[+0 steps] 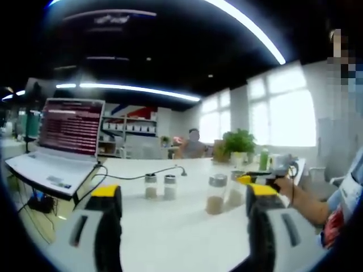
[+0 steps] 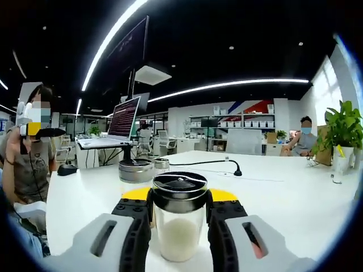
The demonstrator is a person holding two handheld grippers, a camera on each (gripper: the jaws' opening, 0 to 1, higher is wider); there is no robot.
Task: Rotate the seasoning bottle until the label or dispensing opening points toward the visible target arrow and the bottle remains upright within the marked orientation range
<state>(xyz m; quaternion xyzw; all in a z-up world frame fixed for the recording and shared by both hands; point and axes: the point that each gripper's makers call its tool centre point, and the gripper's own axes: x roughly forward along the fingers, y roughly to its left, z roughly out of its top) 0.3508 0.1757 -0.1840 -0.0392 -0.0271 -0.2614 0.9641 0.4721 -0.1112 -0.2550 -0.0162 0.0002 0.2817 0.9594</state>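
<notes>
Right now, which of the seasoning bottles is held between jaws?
The bottle of white powder with the dark cap: the right gripper clamps it. The paired bottles stand free on the white table.

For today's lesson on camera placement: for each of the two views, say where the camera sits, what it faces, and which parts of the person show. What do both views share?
Left gripper view: rides on the left gripper, open, facing four seasoning bottles, a laptop and the right gripper; the person's forearm shows.
Right gripper view: rides on the right gripper, shut on a seasoning bottle, facing the laptop.
Shared: the white table, laptop, potted plant.
</notes>
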